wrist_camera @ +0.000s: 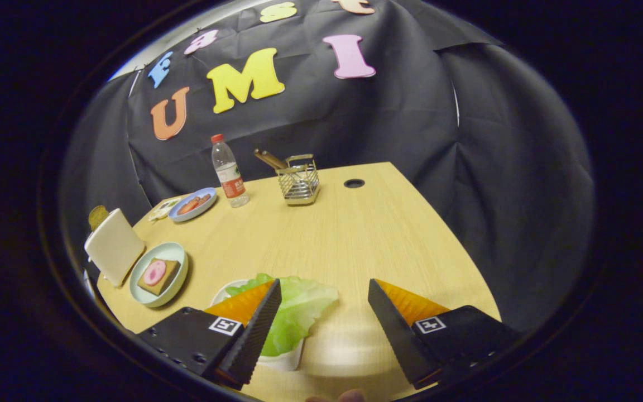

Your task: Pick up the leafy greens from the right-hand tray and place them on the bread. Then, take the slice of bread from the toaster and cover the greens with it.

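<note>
We see a table [355, 234] of pale wood grain, smooth with a soft shine. The gripper [324, 318], its fingers spread wide apart, has matt black ribbed pads [257, 329]. The leafy greens [299, 312] look crinkled and slightly glossy. The basket [298, 184] is shiny metal wire; the bottle [229, 173] is clear plastic.

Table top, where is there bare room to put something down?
Bare wood spans the table from the wire basket and cable hole toward the open tool. It is crowded around the toaster, bread plate, bottle, blue plate and leafy greens.
</note>
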